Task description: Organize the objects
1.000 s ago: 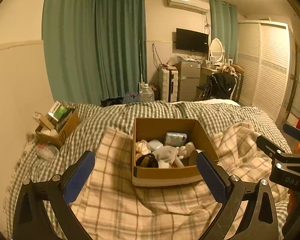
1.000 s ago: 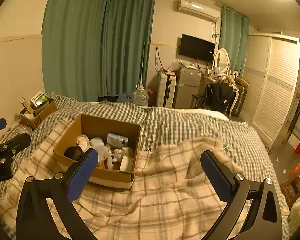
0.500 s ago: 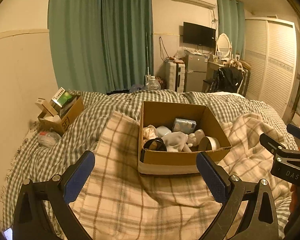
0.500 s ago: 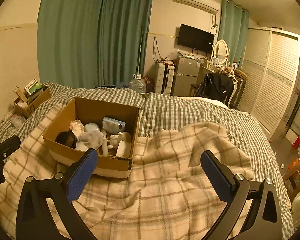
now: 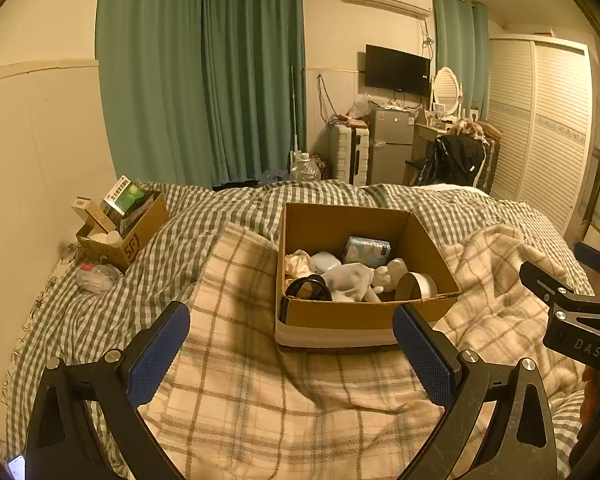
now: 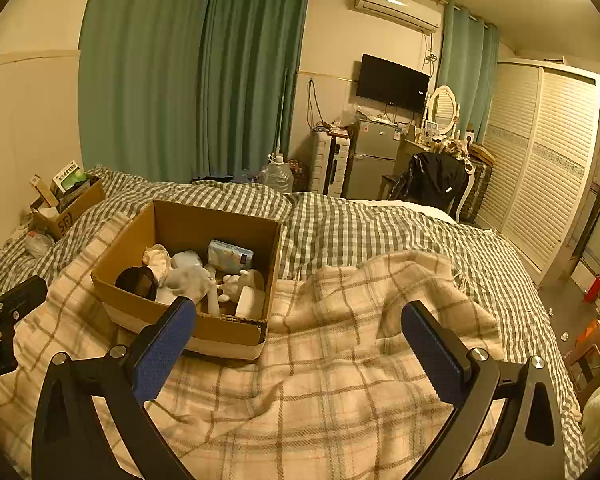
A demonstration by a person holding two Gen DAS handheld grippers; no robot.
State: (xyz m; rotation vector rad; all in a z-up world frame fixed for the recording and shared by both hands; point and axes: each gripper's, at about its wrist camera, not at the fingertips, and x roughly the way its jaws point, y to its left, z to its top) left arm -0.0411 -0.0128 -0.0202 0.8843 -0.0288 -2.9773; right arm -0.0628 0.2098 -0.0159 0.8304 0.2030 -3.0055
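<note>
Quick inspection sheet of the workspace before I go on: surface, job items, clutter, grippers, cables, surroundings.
Surface: bed with green checked cover; rumpled plaid blanket on top.
Job's things: open cardboard box on the blanket, holding a blue packet, a dark round item and pale soft items.
Clutter: smaller box of cartons near the wall; crumpled plastic beside it.
Grippers: left gripper open, empty; right gripper open, empty.
Cables: wires on the far wall.
Surroundings: green curtains, wall TV, wardrobe.
</note>
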